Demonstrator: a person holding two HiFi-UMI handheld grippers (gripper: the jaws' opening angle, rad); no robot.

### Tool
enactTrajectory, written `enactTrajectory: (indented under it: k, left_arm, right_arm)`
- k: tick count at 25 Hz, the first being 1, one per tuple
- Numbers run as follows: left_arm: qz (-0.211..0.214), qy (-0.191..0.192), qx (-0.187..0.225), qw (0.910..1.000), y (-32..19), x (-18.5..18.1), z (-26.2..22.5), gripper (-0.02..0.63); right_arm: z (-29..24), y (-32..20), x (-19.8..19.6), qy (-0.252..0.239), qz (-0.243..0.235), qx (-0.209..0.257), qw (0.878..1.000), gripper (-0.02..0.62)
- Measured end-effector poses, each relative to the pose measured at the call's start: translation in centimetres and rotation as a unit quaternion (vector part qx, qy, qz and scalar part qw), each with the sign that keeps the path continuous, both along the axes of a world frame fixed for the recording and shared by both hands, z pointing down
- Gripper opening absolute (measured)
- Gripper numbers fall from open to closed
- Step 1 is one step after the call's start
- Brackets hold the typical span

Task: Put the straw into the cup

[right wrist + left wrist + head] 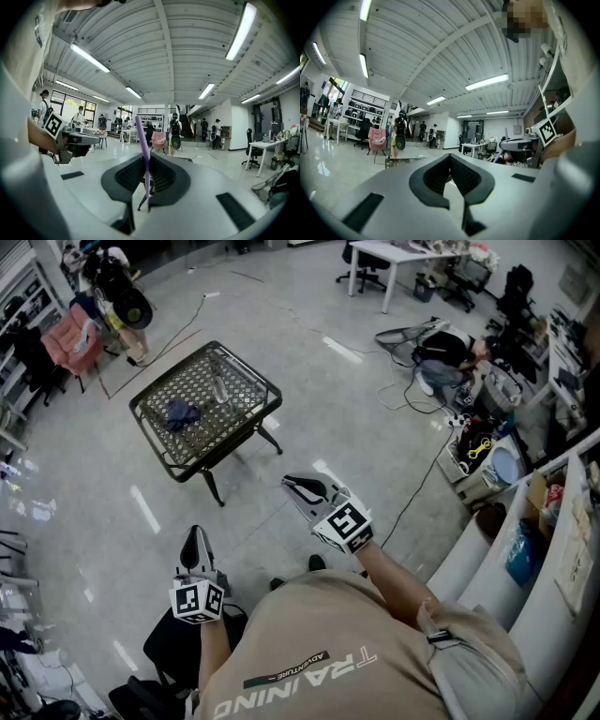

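Observation:
A clear cup (220,388) stands on a black mesh-top table (246,381) some way ahead on the floor, beside a blue cloth (181,413). My right gripper (298,486) (146,161) is held level in the air, well short of the table, shut on a purple straw (142,145) that stands upright between its pads. The straw (501,147) also shows in the left gripper view, rising from the right gripper. My left gripper (195,534) (451,159) hangs lower left, jaws together, with nothing between them.
A pink chair (70,338) and a person with bags (117,287) stand beyond the table at the far left. Cables, bags and boxes (469,442) crowd the floor to the right, next to white desks (394,259) and shelves. Grey floor lies between me and the table.

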State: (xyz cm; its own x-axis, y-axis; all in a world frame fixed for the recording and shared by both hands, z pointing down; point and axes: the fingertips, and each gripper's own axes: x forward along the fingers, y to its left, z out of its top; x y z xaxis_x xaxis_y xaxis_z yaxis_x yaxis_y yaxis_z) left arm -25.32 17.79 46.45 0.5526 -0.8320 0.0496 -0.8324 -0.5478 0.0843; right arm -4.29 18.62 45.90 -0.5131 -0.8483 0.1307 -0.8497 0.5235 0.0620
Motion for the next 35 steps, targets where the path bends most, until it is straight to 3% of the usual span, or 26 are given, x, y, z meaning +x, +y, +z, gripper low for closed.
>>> enactTrajectory:
  k: [3,6,13,23,32,35]
  left_arm:
    - [0.045,0.013,0.003,0.9989,-1.6,3.4,0.3,0.015]
    - [0.066,0.015,0.002,0.9977,-2.5,4.1,-0.2,0.015]
    - [0.061,0.009,-0.005,0.9981,-2.1,2.7,-0.1,0.015]
    - [0.095,0.019,-0.007,0.9953,-4.4,3.2,0.9,0.015]
    - [0.094,0.01,-0.01,0.9955,-8.7,5.5,0.8,0.015]
    - [0.088,0.003,-0.02,0.9959,-11.3,7.7,0.9,0.015]
  right_arm:
    - [-0.3,0.4,3.2,0.005,0.05,0.003,0.999,0.04]
    - [-0.8,0.3,3.5,0.008,0.073,0.002,0.997,0.04]
    - [-0.8,0.5,2.0,0.002,0.067,0.002,0.998,0.04]
    - [-1.3,-1.1,2.6,0.009,0.107,-0.002,0.994,0.04]
    - [-0.6,-5.3,4.6,0.006,0.104,-0.006,0.995,0.04]
    - [-0.7,-8.1,7.1,-0.003,0.1,0.0,0.995,0.04]
